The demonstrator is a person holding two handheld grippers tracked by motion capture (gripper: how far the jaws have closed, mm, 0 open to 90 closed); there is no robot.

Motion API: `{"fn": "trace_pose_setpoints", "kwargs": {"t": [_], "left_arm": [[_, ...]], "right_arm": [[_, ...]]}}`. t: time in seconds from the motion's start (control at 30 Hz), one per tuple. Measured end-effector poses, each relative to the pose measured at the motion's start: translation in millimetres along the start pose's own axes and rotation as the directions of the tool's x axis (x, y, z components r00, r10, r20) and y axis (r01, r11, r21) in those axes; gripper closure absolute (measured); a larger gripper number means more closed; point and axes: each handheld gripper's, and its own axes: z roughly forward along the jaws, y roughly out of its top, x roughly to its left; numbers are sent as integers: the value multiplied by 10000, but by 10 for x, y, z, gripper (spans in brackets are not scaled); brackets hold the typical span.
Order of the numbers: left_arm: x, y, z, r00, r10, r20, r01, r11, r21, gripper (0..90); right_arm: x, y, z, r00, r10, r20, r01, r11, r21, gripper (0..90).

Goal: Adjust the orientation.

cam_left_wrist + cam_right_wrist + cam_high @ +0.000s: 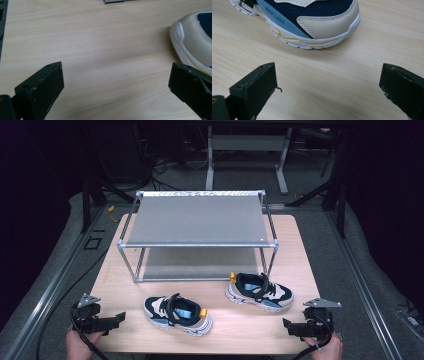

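Two small sneakers, navy, cream and light blue with white soles, lie on the wooden table. The left sneaker points its toe left and has an orange heel tab at its right end. The right sneaker points its toe right, toward my right gripper. My left gripper rests near the front left corner, open and empty; the left sneaker's toe sits just past its right jaw. In the right gripper view the right sneaker's toe lies ahead of the open, empty jaws of my right gripper.
A two-tier metal shoe rack with grey shelves stands at the back half of the table. Its lower shelf sits just behind the shoes. Bare wood lies between the sneakers and the front edge. Dark floor and desk legs surround the table.
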Motion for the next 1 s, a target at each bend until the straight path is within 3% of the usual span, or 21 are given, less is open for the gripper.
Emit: {"fn": "trace_pose_setpoints", "kwargs": {"t": [0.77, 1.0], "left_arm": [[-218, 188, -191, 9986, 193, 485, -188, 9998, -121, 0], [-352, 298, -248, 9968, 346, 726, -323, 9990, -323, 0]], "right_arm": [[71, 42, -74, 10000, 47, 1, -47, 10000, 19, 24], [68, 59, -137, 9999, 72, 70, -71, 9999, -136, 26]]}}
